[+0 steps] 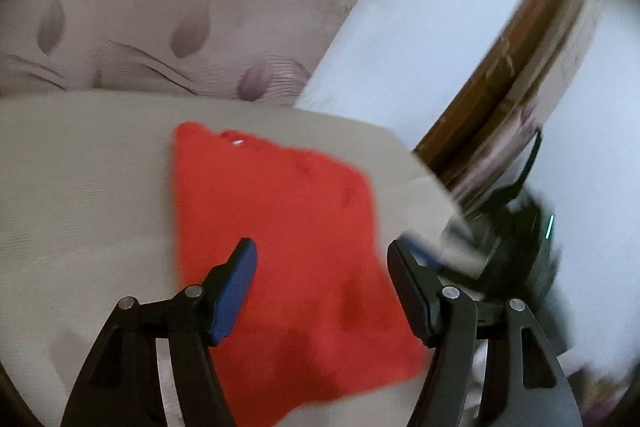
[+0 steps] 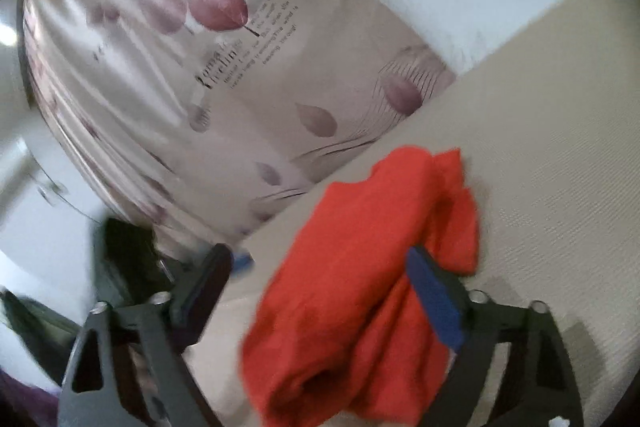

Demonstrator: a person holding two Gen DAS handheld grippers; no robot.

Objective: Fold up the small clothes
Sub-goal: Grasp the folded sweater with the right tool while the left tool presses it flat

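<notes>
A red garment [image 1: 280,227] lies flat on the beige table [image 1: 80,187], roughly rectangular, with a small white mark near its far edge. My left gripper [image 1: 322,247] hovers over its near part, open, with nothing pinched between the blue pads [image 1: 236,287]. In the right wrist view the red garment [image 2: 360,267] looks folded over, with a rolled edge near the camera. My right gripper [image 2: 320,251] stands wide open around it. Its right finger [image 2: 432,295] is over the cloth, while its left finger [image 2: 208,283] hangs beyond the table edge, clear of the cloth.
A pale curtain with purple leaves and printed text [image 1: 180,27] hangs behind the table. A brown wooden frame [image 1: 520,67] and a white wall are at the right. A blurred dark shape with a green light [image 1: 528,247] sits off the table's right edge.
</notes>
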